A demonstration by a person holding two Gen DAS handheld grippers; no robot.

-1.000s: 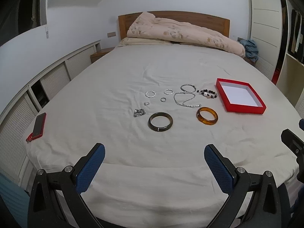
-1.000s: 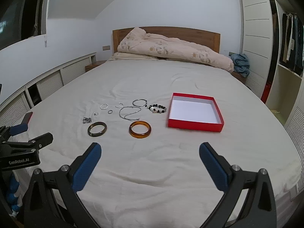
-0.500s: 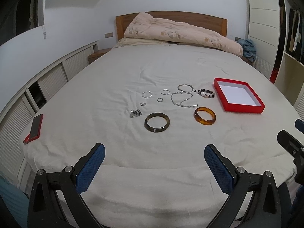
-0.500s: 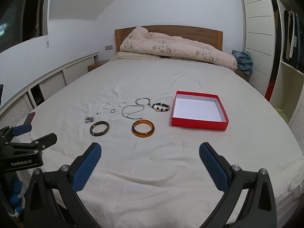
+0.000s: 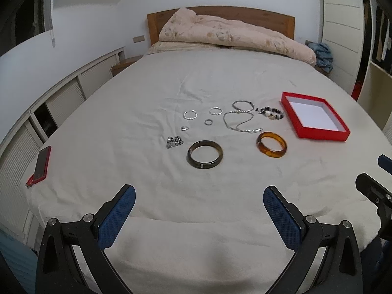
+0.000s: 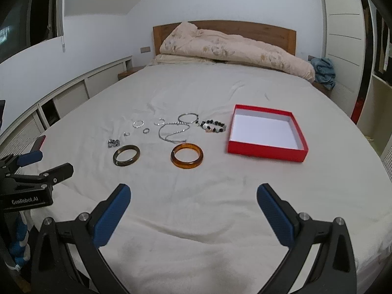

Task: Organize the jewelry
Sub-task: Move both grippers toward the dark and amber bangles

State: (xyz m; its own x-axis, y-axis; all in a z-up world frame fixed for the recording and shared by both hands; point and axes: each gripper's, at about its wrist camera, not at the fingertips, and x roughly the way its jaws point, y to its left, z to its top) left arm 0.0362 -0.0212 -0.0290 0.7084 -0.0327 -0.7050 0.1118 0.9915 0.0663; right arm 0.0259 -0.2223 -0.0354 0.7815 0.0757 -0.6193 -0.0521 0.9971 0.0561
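Observation:
Jewelry lies on the white bed sheet: a dark bangle (image 5: 204,154) (image 6: 126,155), an amber bangle (image 5: 271,144) (image 6: 187,156), a silver chain necklace (image 5: 238,121) (image 6: 172,132), a beaded bracelet (image 5: 269,113) (image 6: 212,126), several small silver rings (image 5: 190,115) (image 6: 138,124) and a silver clump (image 5: 174,141) (image 6: 114,143). An open red box (image 5: 321,134) (image 6: 267,152) with a white inside sits to their right. My left gripper (image 5: 199,213) and right gripper (image 6: 193,207) are open and empty, hovering near the bed's front edge.
A red-cased phone (image 5: 41,163) lies at the bed's left edge. A folded duvet (image 5: 232,36) lies against the wooden headboard. Low cabinets (image 5: 61,98) run along the left wall; wardrobes (image 6: 343,36) stand on the right.
Both grippers have moved slightly forward and closer to the jewelry. Nothing on the bed has moved; both stay open.

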